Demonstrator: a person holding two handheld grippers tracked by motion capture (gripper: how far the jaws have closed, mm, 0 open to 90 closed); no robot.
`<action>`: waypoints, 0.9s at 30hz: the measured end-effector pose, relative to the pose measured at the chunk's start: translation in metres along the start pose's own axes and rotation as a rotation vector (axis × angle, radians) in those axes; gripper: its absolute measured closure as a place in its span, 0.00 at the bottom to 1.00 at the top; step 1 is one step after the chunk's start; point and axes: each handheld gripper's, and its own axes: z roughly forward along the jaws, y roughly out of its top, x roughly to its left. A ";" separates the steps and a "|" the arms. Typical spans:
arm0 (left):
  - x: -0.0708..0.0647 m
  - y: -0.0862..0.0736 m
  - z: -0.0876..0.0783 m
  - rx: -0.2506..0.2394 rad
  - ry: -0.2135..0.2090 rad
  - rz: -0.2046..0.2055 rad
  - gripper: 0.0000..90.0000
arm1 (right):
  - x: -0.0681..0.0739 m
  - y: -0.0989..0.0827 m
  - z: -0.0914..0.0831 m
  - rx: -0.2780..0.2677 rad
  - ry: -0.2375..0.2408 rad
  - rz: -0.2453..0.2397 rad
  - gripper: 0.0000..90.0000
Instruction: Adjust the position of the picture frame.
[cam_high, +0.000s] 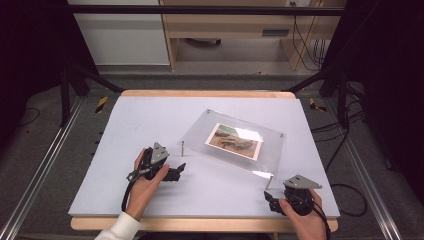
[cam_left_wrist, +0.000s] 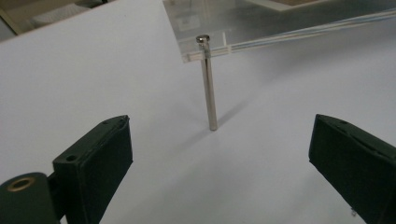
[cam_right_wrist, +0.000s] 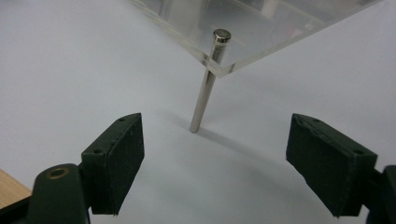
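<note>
At the near edge of the table (cam_high: 200, 224), a strip of bare wood shows under a pale grey-white mat (cam_high: 150, 125) that covers almost the whole top. On it, at the near right corner, the right gripper (cam_high: 270, 198) rests in the person's hand, its jaws spread wide with nothing between them, aimed at a slim metal leg (cam_right_wrist: 205, 84) just ahead. Further in on the left, the left gripper (cam_high: 181, 169) also stands wide open and empty, facing another metal post (cam_left_wrist: 208, 86). Both legs prop up a clear acrylic photo frame (cam_high: 200, 131), which sits tilted near the middle of the mat, a printed photo (cam_high: 234, 140) sandwiched inside. Beyond the table, grey floor, black frame struts, trailing cables and a light wooden cabinet (cam_high: 225, 25) close the room.
</note>
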 end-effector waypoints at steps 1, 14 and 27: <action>0.000 0.000 0.000 -0.004 0.003 0.001 0.06 | -0.001 -0.001 0.000 -0.011 -0.006 -0.016 0.22; -0.005 0.002 0.000 0.030 -0.003 -0.033 0.07 | -0.004 -0.005 0.003 -0.069 -0.008 0.007 0.27; -0.003 0.002 -0.006 0.001 -0.014 -0.075 0.07 | 0.002 -0.003 0.005 -0.058 0.015 0.070 0.34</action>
